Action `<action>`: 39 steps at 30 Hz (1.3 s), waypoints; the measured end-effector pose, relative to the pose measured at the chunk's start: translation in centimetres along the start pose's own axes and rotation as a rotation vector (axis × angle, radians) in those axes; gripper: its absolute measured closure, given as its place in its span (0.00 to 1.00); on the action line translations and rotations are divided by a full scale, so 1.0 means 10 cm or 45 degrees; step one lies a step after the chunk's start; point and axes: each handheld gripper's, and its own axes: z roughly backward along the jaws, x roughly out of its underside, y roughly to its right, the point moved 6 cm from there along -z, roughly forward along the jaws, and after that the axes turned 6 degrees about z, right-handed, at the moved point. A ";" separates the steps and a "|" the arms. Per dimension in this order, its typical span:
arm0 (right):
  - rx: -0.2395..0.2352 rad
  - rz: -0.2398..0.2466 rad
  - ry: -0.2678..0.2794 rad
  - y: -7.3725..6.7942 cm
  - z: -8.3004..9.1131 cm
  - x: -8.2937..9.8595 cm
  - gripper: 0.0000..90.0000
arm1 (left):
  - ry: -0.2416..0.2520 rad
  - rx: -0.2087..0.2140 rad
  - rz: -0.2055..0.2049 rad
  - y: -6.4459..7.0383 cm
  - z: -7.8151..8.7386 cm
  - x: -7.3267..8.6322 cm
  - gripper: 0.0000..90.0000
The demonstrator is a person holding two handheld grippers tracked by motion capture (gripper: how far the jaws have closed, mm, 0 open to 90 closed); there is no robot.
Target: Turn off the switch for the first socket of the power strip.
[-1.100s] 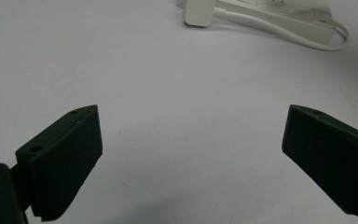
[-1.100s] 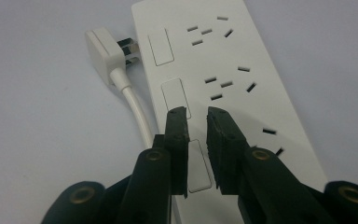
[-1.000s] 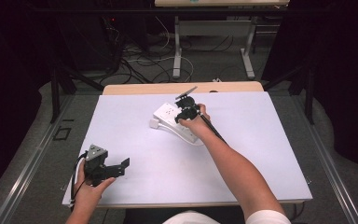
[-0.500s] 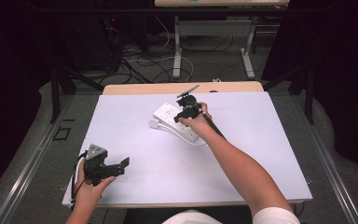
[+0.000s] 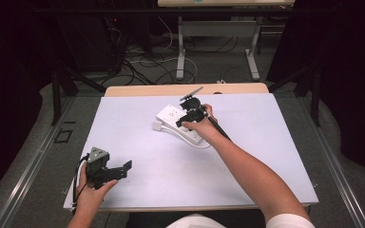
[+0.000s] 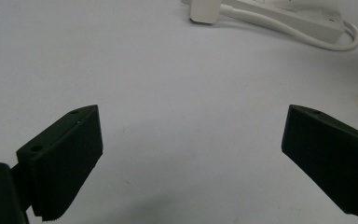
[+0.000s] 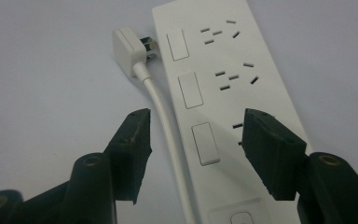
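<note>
Nearest to me, my left gripper (image 5: pixel 123 167) is resting at the near-left corner of the pale, matte white table (image 5: pixel 138 142), its black jaws spread wide over bare surface with nothing between them; in the left gripper view the flat white plastic power strip (image 6: pixel 307 21) is lying well apart from it, far up at the top edge. My right arm is reaching out across the middle of the table, and my right gripper (image 7: pixel 196 140) is hovering just above that power strip (image 7: pixel 233 93), jaws parted at a moderate width and holding nothing. In the right gripper view the strip is running lengthwise away from me, its long axis lining up roughly with the way the jaws are pointing, so the jaws are straddling its near end: one is sitting over the round white cable (image 7: pixel 165 126) just beside the strip's edge, the other over the socket slots. A rectangular white rocker switch (image 7: pixel 203 143) is lying almost midway between the jaws, with two more switches in a row beyond it. Farther still, the white square plug (image 7: pixel 128 49) on the end of the cable is lying with its prongs touching the strip's side. I judge the right hand is the one placed to act here, being far nearer than the left, and that closing would need the jaws turned across the strip's width.
</note>
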 end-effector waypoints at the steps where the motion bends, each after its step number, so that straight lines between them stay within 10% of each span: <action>1: -0.007 0.001 0.001 -0.01 0.01 0.00 0.46 | 0.004 0.000 -0.002 0.00 0.00 0.00 0.06; 26: 0.018 0.037 0.043 -0.12 0.32 0.20 0.01 | -0.001 0.014 -0.029 0.03 0.01 -0.01 0.06; 39: 0.104 0.152 0.060 -0.18 0.53 0.48 0.00 | 0.007 0.016 -0.028 0.05 -0.01 -0.02 0.06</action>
